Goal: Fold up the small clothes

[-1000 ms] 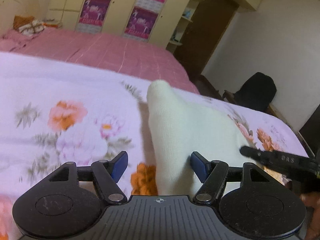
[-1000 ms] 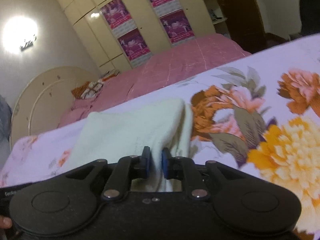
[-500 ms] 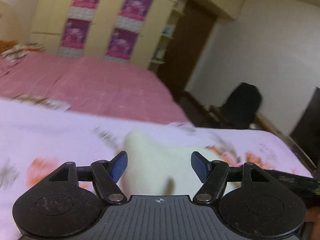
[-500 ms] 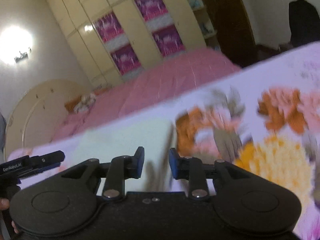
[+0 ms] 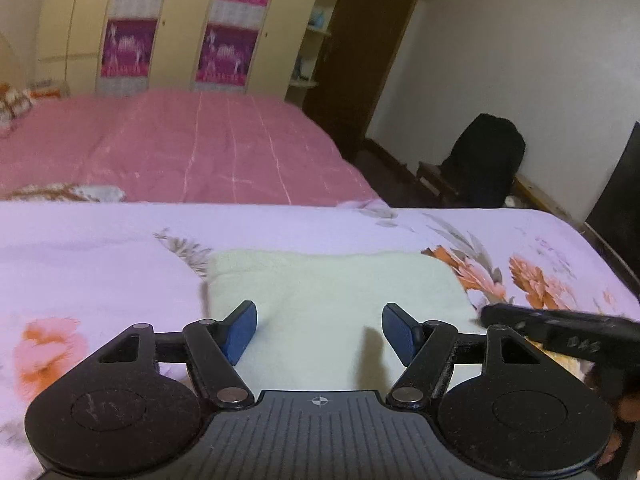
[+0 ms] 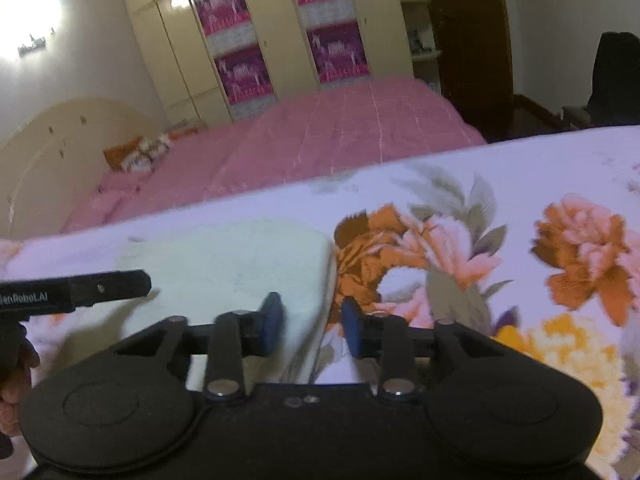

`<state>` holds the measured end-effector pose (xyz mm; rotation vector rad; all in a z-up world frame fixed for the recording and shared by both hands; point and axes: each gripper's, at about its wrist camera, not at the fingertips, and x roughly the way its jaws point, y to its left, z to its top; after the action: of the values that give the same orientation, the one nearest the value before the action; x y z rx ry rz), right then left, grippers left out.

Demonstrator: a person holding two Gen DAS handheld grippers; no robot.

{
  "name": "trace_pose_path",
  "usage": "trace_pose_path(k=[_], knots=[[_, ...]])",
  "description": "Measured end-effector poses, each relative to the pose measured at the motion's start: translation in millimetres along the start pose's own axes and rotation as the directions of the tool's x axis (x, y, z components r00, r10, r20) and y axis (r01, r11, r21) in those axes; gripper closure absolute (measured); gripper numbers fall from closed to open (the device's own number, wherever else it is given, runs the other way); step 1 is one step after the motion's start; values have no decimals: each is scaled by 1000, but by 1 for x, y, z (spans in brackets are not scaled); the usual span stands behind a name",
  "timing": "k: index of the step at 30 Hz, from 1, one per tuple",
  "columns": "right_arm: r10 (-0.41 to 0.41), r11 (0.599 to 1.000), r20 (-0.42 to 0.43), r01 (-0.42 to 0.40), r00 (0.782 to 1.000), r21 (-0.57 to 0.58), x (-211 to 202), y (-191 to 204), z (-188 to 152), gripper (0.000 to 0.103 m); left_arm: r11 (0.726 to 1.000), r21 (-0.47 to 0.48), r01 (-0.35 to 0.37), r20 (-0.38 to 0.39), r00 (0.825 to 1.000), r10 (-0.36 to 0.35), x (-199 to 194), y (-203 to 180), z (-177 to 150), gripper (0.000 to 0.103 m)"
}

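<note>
A pale cream garment (image 5: 332, 300) lies flat on a lilac floral bedspread (image 5: 100, 248), folded into a compact rectangle. In the left wrist view it fills the centre, its far edge running from about ten o'clock to two o'clock of the frame. A second bed with a pink cover (image 5: 180, 148) sits beyond, and a wardrobe with purple panels (image 5: 224, 20) stands at twelve o'clock.

The left gripper (image 5: 319, 334) hovers low over the near part of the cloth with its jaws spread wide, holding nothing — the blue pads (image 5: 240, 330) sit apart above the fabric. The right gripper (image 6: 310, 324) is also parted, more narrowly, and grips nothing; it straddles the garment's right-hand edge, one pad over cloth and the other over the orange flower print. Its black body pokes into the left view at three o'clock.

Both tools empty over a squared, settled cloth suggests a fold has just been laid down and let go. The right gripper's place astride the edge would suit either tidying that edge or picking it up for another fold — which one cannot be told.
</note>
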<state>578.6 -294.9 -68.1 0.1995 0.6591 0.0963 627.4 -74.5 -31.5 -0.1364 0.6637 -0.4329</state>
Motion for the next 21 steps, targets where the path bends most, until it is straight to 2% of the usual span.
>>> trace_pose_path(k=[3,5,8,11,14,17,18,19,21], knots=[[31,999,26,-30,999,-26,-28,7,-10,76,999,33,-22,13,1000,21,-18,-4,-17,34],[50,997,26,-48,998,-63,-43,16,-23,76,997,58,-53,-5,999,53,-26,-6,-33,34],[37,994,16,-35,999,-108,-65,27,-43,74,995,64,-79,-14,997,80,-47,-9,-54,34],[60,996,-7,-61,998,-61,-85,25,-58,73,995,33,-89,-66,994,91,-64,-7,-76,34],[88,995,-55,-90,995,-36,-95,28,-75,74,995,21,-95,-73,993,96,-78,-9,-95,34],[98,994,-94,-103,991,-47,-94,36,-88,82,994,-7,-105,-77,992,104,-84,-8,-101,34],[98,993,-106,-104,990,-51,-92,37,-90,91,994,-8,-110,-82,991,109,-85,-8,-101,34],[87,994,-106,-94,991,-58,-91,38,-92,95,993,-4,-115,-84,990,114,-86,-9,-101,34],[70,996,-102,-75,992,-40,-94,34,-93,97,993,16,-119,-80,990,120,-93,-13,-102,34]])
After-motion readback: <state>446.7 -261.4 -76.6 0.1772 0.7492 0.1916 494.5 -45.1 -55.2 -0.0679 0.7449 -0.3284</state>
